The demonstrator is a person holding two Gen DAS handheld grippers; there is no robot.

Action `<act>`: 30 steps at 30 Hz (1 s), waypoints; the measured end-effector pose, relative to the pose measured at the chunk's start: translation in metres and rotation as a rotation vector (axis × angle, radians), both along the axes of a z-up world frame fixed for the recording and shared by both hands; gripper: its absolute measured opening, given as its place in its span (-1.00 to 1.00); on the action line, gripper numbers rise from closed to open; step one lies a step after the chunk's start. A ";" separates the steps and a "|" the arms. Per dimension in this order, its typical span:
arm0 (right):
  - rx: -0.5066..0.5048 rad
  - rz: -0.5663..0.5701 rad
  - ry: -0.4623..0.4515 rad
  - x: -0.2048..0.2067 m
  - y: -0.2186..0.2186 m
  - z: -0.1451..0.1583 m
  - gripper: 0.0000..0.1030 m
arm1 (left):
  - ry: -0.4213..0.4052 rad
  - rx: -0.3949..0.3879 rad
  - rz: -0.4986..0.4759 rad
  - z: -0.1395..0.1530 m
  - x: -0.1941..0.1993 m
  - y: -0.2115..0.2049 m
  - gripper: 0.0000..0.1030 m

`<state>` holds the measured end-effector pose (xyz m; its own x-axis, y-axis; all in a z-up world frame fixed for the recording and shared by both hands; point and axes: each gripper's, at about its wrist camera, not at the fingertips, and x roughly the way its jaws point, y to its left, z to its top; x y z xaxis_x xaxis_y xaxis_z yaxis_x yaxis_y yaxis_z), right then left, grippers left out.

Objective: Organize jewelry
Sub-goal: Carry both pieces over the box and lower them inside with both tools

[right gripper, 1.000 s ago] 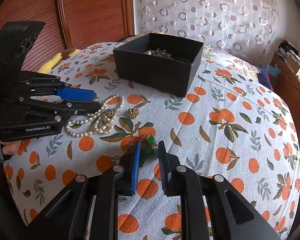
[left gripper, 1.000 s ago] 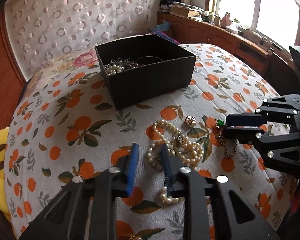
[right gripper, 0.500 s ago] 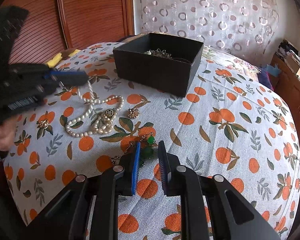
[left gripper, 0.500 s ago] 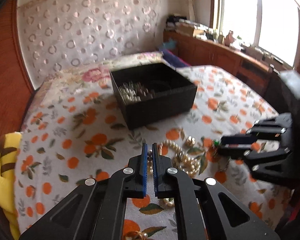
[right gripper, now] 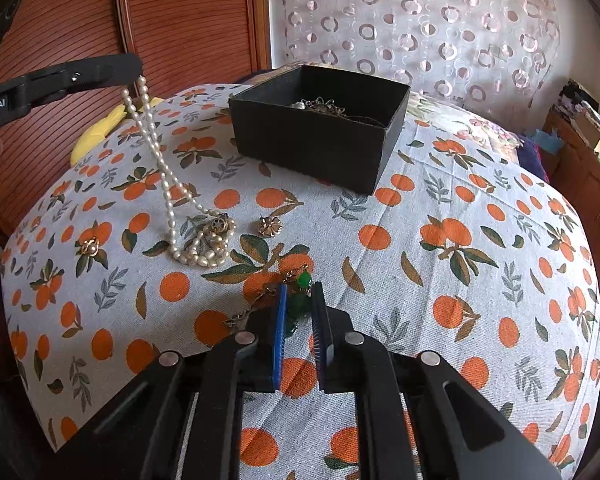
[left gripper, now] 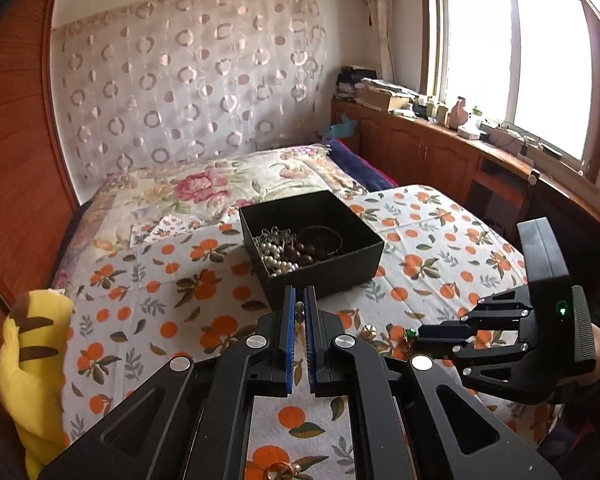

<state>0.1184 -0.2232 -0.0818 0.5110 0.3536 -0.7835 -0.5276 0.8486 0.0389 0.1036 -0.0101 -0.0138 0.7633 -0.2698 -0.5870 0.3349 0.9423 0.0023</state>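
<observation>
My left gripper (right gripper: 134, 68), jaws clamped on the pearl necklace (right gripper: 168, 184), lifts it above the bed's left side, its tail still on the cloth. Next I'd carry it to the black box (right gripper: 320, 128). My right gripper (right gripper: 300, 308), jaws apart, straddles the green pendant (right gripper: 303, 280).

Matt black plastic on the left gripper (left gripper: 300, 308), ribbed blue pads (left gripper: 288, 344) inside, shiny metal pins at the joints. Glossy, smooth pearls on the necklace (right gripper: 168, 184) catch the light. The box (right gripper: 320, 128) looks like matt black card. Woven cloth (right gripper: 460, 280), orange-printed, lies slightly creased. The green stone (right gripper: 303, 280) is glossy, its chain dull metal. Ridged, varnished wood panelling (right gripper: 60, 20) sits behind.
</observation>
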 end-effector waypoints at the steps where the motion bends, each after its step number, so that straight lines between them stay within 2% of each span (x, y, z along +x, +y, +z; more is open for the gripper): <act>1: 0.003 -0.001 -0.004 0.000 -0.001 0.001 -0.74 | -0.004 -0.001 0.000 0.001 0.000 0.000 -0.93; 10: 0.036 0.010 -0.137 -0.005 -0.003 0.062 -0.74 | -0.048 -0.013 0.002 0.022 0.001 -0.002 -0.93; 16: 0.063 0.010 -0.188 0.005 -0.008 0.096 -0.74 | -0.086 -0.021 0.002 0.042 0.006 -0.006 -0.93; 30: 0.130 0.010 -0.218 0.044 -0.006 0.126 -0.74 | -0.142 -0.040 0.002 0.085 0.028 -0.014 -0.93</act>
